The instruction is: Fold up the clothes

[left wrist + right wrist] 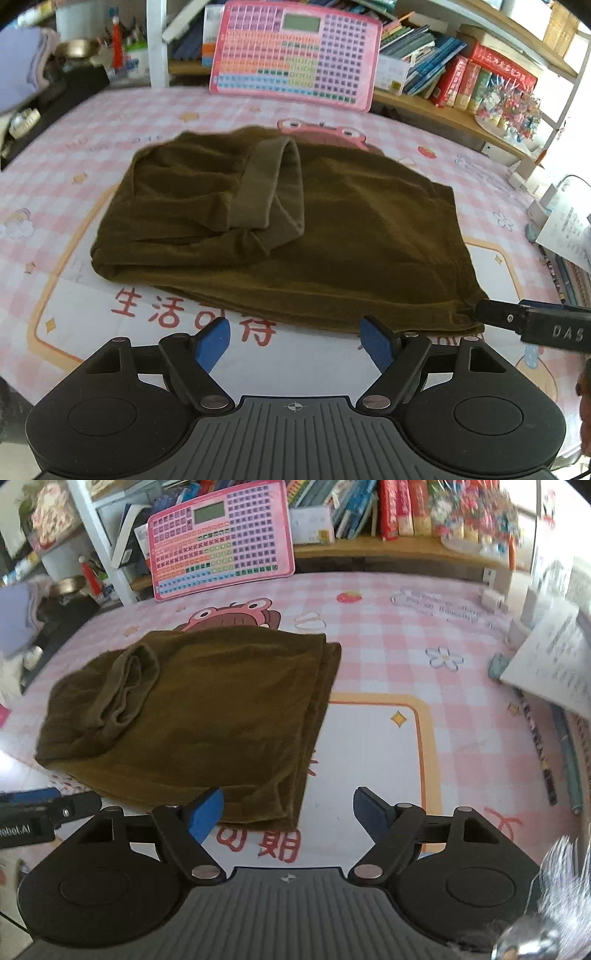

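Blue ribbed pads on the left gripper [295,341] and the right gripper [288,814] are being held spread wide with nothing clasped, just short of the near hem of an olive-brown velvety garment [280,229] that is lying folded, with 1 ribbed cuff [273,188] on top, on a pink checked cartoon-printed tablecloth [388,657]. A pink keyboard-style toy board [295,51] is being propped against shelves of books [454,70] behind, while papers [554,661] at the right edge are being blurred and cut off.

Brown garment [192,716] is taking up the middle of the pink checked mat [388,657]; bare mat is lying open to its right & along the near edge. Pink keyboard toy [221,539] is blocking far side, papers & books [554,672] are crowding right edge, clutter [33,81] far left.
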